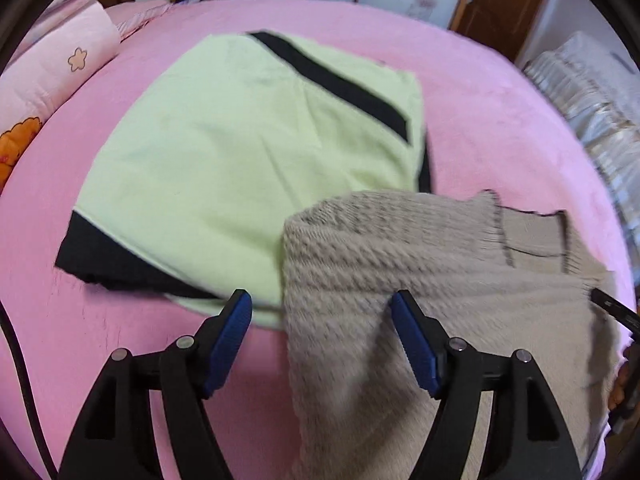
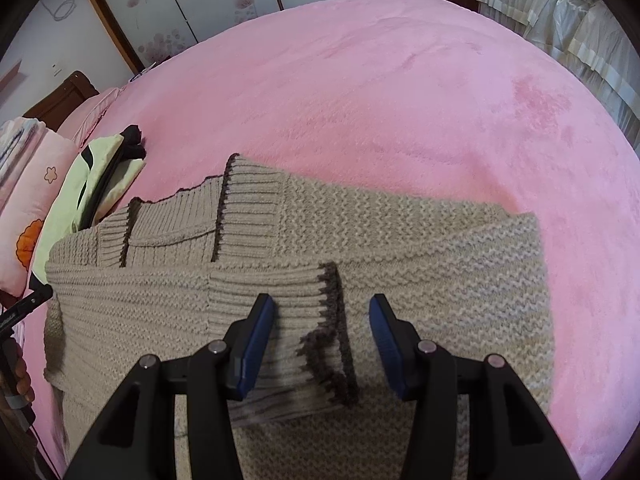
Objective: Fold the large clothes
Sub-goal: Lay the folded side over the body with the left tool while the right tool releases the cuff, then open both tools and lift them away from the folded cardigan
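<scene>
Broadly, the bed (image 2: 400, 92) carries the beige sweater (image 2: 420, 248), its long axis running across the right view, its left end overlapping a folded green garment (image 1: 224, 152). The right gripper (image 2: 322, 336) is nearer, jaws apart straddling the brown-edged cuff (image 2: 332, 344); the left gripper (image 1: 322, 332) gapes over the sweater's edge, nothing pinched.

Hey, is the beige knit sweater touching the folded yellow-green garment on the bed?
Touching. The left wrist view shows the beige sweater's left edge lying over the near right corner of the yellow-green garment, with no pink bed cover visible between them.
</scene>
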Tool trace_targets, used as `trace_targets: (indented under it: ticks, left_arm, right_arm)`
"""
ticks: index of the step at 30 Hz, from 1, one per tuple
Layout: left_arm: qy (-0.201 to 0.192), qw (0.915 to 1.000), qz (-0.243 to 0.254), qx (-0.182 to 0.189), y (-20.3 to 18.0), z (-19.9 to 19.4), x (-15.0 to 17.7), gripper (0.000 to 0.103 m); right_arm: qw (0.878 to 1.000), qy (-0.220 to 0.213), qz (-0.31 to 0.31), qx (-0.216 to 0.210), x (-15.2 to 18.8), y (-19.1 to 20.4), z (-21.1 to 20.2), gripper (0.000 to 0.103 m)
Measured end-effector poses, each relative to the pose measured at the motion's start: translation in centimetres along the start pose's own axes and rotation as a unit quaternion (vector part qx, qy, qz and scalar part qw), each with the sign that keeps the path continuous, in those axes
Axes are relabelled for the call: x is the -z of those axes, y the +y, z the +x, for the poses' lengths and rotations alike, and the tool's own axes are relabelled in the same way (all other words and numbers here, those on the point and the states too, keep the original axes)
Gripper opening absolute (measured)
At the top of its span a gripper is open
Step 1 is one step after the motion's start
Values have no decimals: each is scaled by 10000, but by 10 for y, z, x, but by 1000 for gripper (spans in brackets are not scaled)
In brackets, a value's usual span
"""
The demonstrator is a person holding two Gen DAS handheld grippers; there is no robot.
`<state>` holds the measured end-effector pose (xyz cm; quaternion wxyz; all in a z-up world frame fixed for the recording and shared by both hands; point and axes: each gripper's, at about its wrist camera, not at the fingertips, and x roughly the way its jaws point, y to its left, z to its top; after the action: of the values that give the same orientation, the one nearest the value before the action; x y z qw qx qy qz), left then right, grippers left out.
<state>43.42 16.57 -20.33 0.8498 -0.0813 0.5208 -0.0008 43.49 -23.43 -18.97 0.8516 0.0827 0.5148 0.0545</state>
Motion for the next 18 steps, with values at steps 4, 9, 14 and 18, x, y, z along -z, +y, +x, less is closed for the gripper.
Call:
trace_targets:
  ticks: [4,9,14,18]
  left_arm:
    - [-17,9997,233,-75,-14,10,0,23]
    - [-381,9961,400,-685,-26,11,8,19]
    - [-358,9966,251,-696,-23,6,11,24]
    - [-602,9915,388,-1084,-37,-30,22,31]
  right_arm:
    - [9982,-102,-471,346,1,16,8,31]
    - [9942,-187,-654,830,0,29,20,13]
    - [9912,-139,-604,1170,-3,34,13,26]
    - [9836,-545,-840,1501,6,49,-19,37]
